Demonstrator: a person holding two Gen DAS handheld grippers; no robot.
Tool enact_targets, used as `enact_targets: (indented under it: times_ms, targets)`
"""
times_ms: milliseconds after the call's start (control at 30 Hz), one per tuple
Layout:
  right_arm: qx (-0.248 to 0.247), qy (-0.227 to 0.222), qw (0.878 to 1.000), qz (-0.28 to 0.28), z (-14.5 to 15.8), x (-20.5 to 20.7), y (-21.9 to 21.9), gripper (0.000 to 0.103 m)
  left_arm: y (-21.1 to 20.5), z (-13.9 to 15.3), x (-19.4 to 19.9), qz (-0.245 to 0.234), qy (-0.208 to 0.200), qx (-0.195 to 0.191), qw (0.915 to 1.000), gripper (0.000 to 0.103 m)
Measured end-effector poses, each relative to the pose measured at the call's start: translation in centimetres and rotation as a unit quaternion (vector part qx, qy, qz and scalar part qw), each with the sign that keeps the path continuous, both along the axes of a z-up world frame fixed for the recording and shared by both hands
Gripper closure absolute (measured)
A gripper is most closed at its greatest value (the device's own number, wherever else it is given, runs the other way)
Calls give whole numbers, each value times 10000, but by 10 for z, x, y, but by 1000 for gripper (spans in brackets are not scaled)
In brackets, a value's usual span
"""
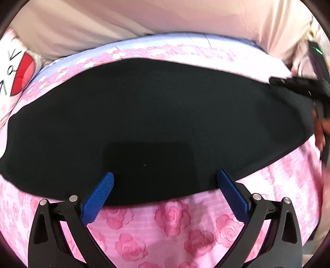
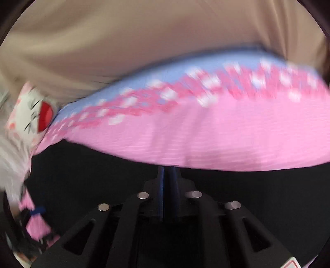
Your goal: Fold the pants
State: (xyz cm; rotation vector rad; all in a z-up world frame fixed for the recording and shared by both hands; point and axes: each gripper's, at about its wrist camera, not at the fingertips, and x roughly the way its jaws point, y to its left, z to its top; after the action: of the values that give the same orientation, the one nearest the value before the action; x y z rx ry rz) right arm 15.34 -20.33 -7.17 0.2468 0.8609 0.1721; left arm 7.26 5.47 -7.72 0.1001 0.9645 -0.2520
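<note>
Two grippers are on the job, so starting from the closest stuff: in the left wrist view the left gripper (image 1: 165, 177) has its blue ribbed fingers (image 1: 99, 198) spread wide apart, with nothing pinched between them, tips hovering right at the near hem of the pants (image 1: 144, 123). The pants are plain black, matte, no visible seams or creases from here, laid out flat in a long smooth band running side to side across the pink rose-print bedsheet (image 1: 171, 226). One tiny pale speck of lint sits on the fabric near the fingers. Over at the far right end of that band you can make out the right gripper (image 1: 292, 84), dark and blurry, sitting at the edge of the cloth with part of a hand (image 1: 319, 132) below it. In the right wrist view the right gripper (image 2: 168, 171) has its fingers nearly pressed together, just a thin slit between them, and the black fabric (image 2: 247, 195) fills everything around and under them, but I can't tell if any cloth is actually pinched since it's all dark and motion-blurred. Beyond the pants the sheet turns pale blue with a pink flower border, and a white cartoon pillow (image 1: 18, 68) sits far left against a beige curtain (image 1: 144, 16).
</note>
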Motion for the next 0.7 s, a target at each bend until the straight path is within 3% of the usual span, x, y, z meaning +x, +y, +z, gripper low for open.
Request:
enact_targets:
  times_ms: [100,167,200,267,333,400,433,500,600,700]
  targets:
    - [-95,169,9978,635,-12,-14,44,90,7,17,7,208,-143,-381,9990,5]
    - [-499,349,9967,543,-31,-14,43,103,6,17,22,434,-79,-334,9985,5]
    - [-115,286,9984,469,-33,-17,26,103,7,10,34,592,39,-138,9981,5]
    - [-39,250,9994,-245,-28,-30,-14,103,14,-12,50,866,338,251,9954,5]
    - [-457,192,9932,-1054,-24,-56,-58,103,19,-8,43,829,221,237,9960,5]
    - [-165,157,9851,-1706,-21,-92,-116,103,23,-7,37,837,192,248,9960,5]
    - [-164,129,9784,-2058,-18,-109,-137,95,24,-7,36,847,177,222,9960,5]
    - [-637,100,9583,-2783,-7,-149,-175,83,25,-3,31,946,114,178,9953,5]
    - [-622,34,9403,-3345,2,-185,-217,70,22,7,24,1036,35,-128,9945,5]
    - [-573,-37,9389,-3393,8,-186,-230,70,14,20,16,1219,-267,-290,9918,5]
